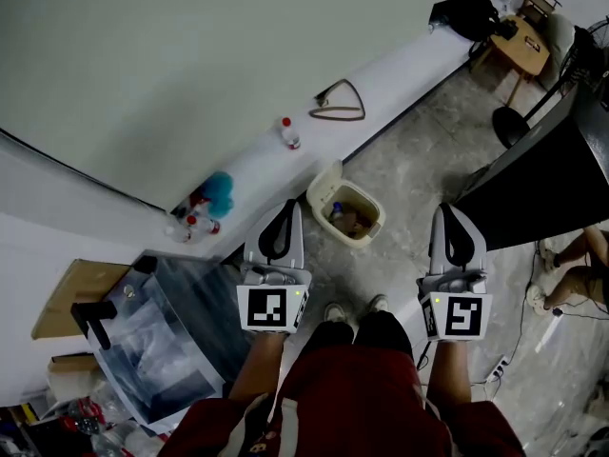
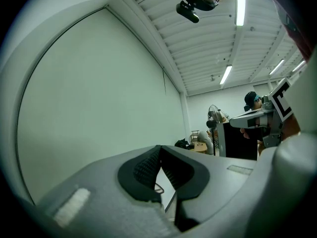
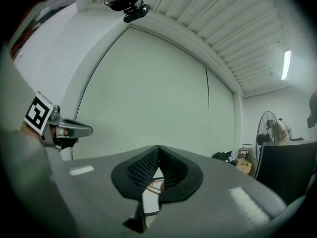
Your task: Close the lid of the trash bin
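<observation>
**Approach to the bin.** You stand over the cream trash bin (image 1: 371,232), which sits on the concrete floor just ahead of your shoes (image 1: 334,311), close against the foot of the long white ledge (image 1: 400,74). Its lid (image 1: 324,181) stands up, tipped back towards the ledge, and rubbish shows inside. No part of the closing is done yet.

You hold both tools level and well clear of the bin. The left gripper (image 1: 284,209) has its jaws pressed together on nothing. The right gripper (image 1: 451,213) has its pads meeting in the same way and is also empty.

The next move probably belongs to the left gripper, since it is the nearer one. You would bring it down and forward to the top edge of the lid. From there, tip the lid towards you and press it flat over the opening. Shut jaws should do as a pusher, so a pinch looks unnecessary.

The lid leans near the ledge, so there seems to be little room to get behind it.

- **On the ledge:** a red-capped bottle (image 1: 288,133), a triangular wire frame (image 1: 340,103) and a blue object (image 1: 219,194) among more bottles.
- **To your left:** a clear plastic storage box (image 1: 171,336) crowds that side.
- **To your right:** a black panel (image 1: 538,174) stands there, with another person's legs (image 1: 571,260) just beyond it.
</observation>
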